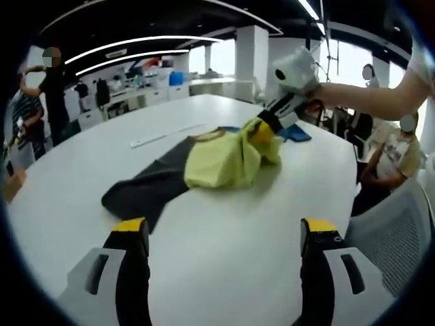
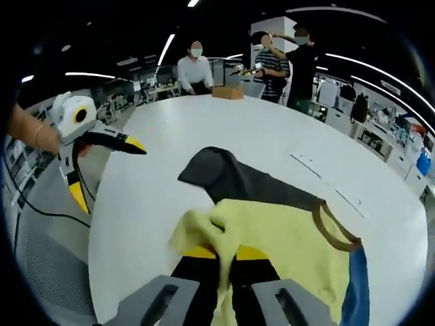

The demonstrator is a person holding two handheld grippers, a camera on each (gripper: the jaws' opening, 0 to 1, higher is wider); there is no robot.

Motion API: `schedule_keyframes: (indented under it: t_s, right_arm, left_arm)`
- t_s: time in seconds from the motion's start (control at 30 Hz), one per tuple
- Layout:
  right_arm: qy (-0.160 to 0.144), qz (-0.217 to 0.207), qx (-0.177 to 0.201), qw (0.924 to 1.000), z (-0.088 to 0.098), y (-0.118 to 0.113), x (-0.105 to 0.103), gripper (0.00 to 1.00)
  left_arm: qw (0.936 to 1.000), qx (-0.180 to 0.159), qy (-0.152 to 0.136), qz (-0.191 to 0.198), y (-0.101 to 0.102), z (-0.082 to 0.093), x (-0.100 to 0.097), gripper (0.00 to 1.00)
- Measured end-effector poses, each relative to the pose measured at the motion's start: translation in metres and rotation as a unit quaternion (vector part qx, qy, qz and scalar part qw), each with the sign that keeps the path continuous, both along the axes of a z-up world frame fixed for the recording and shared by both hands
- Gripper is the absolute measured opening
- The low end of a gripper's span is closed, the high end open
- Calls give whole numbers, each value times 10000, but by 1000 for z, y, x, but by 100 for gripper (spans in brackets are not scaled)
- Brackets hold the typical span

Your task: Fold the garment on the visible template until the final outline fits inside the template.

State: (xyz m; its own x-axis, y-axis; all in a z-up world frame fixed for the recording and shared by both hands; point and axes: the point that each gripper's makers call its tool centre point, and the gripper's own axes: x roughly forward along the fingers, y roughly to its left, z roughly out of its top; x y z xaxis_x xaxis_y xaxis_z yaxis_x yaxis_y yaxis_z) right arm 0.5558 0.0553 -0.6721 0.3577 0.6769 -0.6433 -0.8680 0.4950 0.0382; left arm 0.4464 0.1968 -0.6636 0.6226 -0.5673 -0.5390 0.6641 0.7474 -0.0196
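A yellow garment [image 1: 228,159] with a dark grey sleeve [image 1: 146,187], a brown collar [image 2: 333,227] and a blue part [image 2: 357,288] lies bunched on the white table [image 1: 224,224]. My right gripper [image 1: 264,129] comes in from the right of the left gripper view and is shut on a raised fold of the yellow fabric. In the right gripper view its jaws [image 2: 225,253] pinch that yellow fabric [image 2: 272,238] between the yellow tips. My left gripper [image 1: 224,231] stands open above the bare table, short of the grey sleeve and holding nothing. It also shows at the table's left edge [image 2: 105,171].
Pale thin strips [image 1: 166,136] lie on the table beyond the garment. A cardboard box [image 2: 228,92] sits at the far end. People stand past that end [image 2: 292,64], and one sits beside the table [image 1: 397,153]. A mesh chair [image 1: 391,234] stands close by.
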Motion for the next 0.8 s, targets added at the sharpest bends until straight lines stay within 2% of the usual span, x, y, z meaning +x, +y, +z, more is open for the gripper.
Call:
schedule_keyframes:
  t_s: [0.17,0.37,0.57,0.8]
  right_arm:
    - [167,-218,37,9996,-9,-3,20,0]
    - [270,-318,-176,9990,-27,-7,42,0]
    - [367,-319,-405,9980,-47,-12,54,0]
    - [491,-390,-473,9969,-60,-15,60,0]
  left_arm:
    - [10000,-22,37,30,0,-2,1,87]
    - [10000,-53,56,32,-4,-3,6,86]
    - [9999,-75,139,-4,-10,-7,8,84]
    - [9996,-169,227,50,-12,-11,12,81]
